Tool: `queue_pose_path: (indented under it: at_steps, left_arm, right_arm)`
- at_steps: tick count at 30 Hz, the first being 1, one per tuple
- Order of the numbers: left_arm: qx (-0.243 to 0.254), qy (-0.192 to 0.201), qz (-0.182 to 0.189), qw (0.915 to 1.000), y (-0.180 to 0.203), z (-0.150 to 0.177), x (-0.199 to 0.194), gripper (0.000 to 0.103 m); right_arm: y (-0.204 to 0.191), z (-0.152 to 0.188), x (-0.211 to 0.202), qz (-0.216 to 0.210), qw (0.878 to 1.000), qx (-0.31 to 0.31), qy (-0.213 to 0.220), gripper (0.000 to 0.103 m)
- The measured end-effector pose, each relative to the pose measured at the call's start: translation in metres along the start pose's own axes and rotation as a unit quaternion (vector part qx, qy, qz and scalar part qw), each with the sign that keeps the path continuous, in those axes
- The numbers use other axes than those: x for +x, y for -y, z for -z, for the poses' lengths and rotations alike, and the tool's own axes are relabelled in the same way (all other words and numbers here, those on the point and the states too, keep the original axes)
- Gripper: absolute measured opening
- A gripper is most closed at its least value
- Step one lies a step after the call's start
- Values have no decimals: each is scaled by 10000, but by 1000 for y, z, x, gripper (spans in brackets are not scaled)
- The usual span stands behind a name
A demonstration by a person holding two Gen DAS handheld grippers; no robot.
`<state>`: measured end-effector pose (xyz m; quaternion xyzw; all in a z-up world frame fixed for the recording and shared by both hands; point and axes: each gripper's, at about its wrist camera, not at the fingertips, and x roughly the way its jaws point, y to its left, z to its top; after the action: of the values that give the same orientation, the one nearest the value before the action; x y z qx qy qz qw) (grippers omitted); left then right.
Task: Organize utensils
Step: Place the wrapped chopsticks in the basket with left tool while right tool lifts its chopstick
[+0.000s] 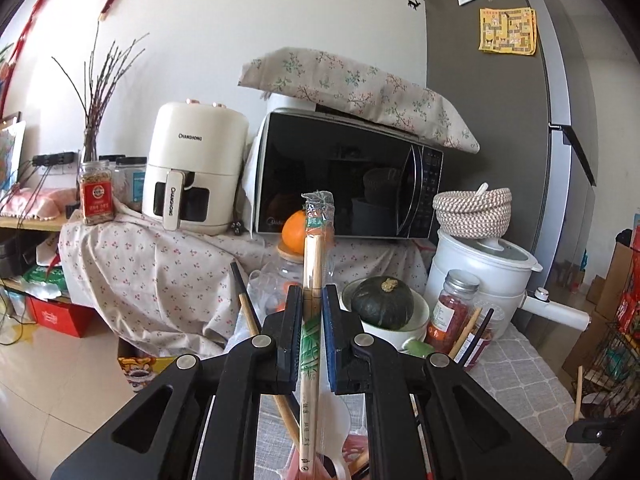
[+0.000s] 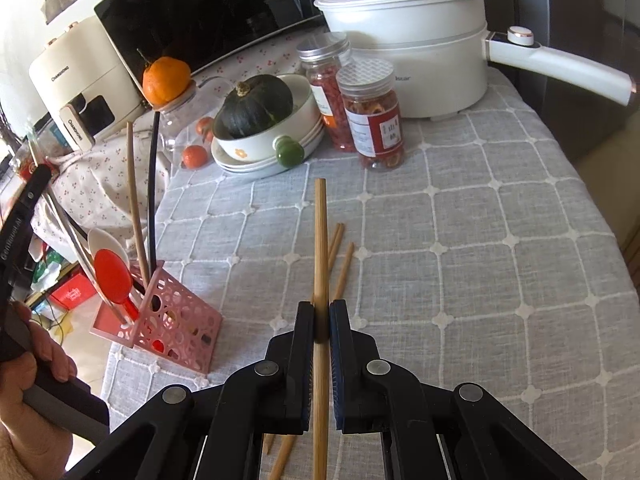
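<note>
My left gripper point(image 1: 312, 296) is shut on a pair of wooden chopsticks in a clear plastic wrapper point(image 1: 314, 264), held upright above the utensil holder. My right gripper point(image 2: 321, 312) is shut on a single bamboo chopstick point(image 2: 320, 240), lifted above the grey checked tablecloth point(image 2: 460, 240). Two more bamboo chopsticks point(image 2: 340, 264) lie on the cloth under it. A pink perforated utensil holder point(image 2: 172, 320) stands at the table's left edge. It holds a red spoon point(image 2: 114, 276), a white spoon point(image 2: 100, 240), a wooden chopstick point(image 2: 134, 196) and a black chopstick point(image 2: 152, 196).
A dark green squash in a white bowl point(image 2: 256, 108), two red-filled jars point(image 2: 372, 116), a white electric pot point(image 2: 412, 40), an orange on a glass jar point(image 2: 166, 80), a microwave point(image 1: 344, 176) and an air fryer point(image 1: 192, 168) stand behind. The table edge drops off left.
</note>
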<state>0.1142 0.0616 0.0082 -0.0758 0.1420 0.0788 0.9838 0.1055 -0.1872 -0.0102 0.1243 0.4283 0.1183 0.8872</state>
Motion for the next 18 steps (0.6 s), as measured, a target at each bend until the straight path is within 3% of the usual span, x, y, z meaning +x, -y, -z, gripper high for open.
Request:
queue_pose_path:
  at_steps: [3,6,10,13,18]
  left_arm:
    - [-69,-734,180,9971,-3,1,4,12]
    - [-327,-1440,363,9884,-11,2,2,17]
    - [-452,-2005,279,9783,-21,0,-12,31]
    - [-443,-2423,137,9691,-29,1,-20,34]
    - [-222,-2861,3,9580,-43,9,-31,51]
  right_arm:
    - [-4,-3,-15,-52,9998,-16,208,6]
    - [-12,-6,-34,-168,9989,-23,443,6]
    - [-29,-10,-59,-358,9965,-97,750,6]
    - [-44,-13,-73,-436,9943,-186,958,6]
    - [-68,-21,-85,-681,9900,-31,1236,6]
